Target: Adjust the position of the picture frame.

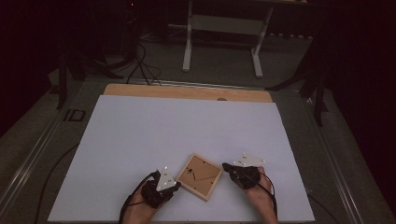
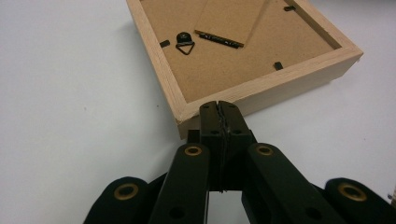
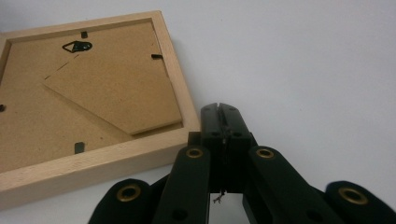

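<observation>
Two grippers flank a wooden picture frame [image 1: 200,176] that lies face down near the six o'clock edge of a white table [image 1: 140,135]. In the high view the frame sits turned like a diamond, its brown backing board upward. The left gripper [image 1: 175,185] lies at the frame's eight o'clock, the right gripper [image 1: 225,166] at its three o'clock, each held in a hand coming in from the near edge. In the left gripper view, the left gripper's [image 2: 219,105] jaws are pressed together with nothing between them, their tips right at the frame's [image 2: 261,86] near rail close to a corner; whether they touch the wood I cannot tell. A black triangular hanger [image 2: 184,43] and a folded stand [image 2: 229,21] show on the backing, toward twelve o'clock from the jaws. In the right gripper view, the right gripper's [image 3: 219,107] jaws are likewise clenched on nothing, just beside a corner of the frame [image 3: 93,161], which spreads toward ten o'clock.
</observation>
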The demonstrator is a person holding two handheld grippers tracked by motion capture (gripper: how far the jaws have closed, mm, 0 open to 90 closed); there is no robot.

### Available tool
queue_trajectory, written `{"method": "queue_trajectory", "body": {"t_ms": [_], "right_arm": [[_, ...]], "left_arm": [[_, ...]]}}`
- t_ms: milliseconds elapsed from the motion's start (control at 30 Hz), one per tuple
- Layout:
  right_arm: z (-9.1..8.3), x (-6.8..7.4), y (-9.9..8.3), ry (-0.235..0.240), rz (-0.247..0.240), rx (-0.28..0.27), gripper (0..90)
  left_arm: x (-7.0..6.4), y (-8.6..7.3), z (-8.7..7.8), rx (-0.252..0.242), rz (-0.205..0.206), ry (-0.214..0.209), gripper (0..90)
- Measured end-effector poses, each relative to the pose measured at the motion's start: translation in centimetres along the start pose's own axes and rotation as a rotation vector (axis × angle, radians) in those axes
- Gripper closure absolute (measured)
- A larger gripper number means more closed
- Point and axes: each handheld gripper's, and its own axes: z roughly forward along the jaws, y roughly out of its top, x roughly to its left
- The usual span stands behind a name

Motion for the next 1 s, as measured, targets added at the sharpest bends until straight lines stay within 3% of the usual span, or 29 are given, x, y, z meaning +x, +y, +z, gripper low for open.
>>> {"method": "queue_trajectory", "body": {"t_ms": [367, 767, 1000], "right_arm": [[0.1, -0.1, 0.0, 0.004, 0.002, 0.004, 90.0], [0.1, 0.0, 0.0, 0.015, 0.005, 0.007, 90.0], [0.1, 0.2, 0.0, 0.029, 0.003, 0.01, 90.0]], "left_arm": [[-0.5, 0.0, 0.7, 0.038, 0.03, 0.002, 89.6], [0.3, 0.6, 1.3, 0.045, -0.005, 0.025, 89.6], [1.4, 1.0, 1.7, 0.04, -0.051, 0.043, 89.6]]}}
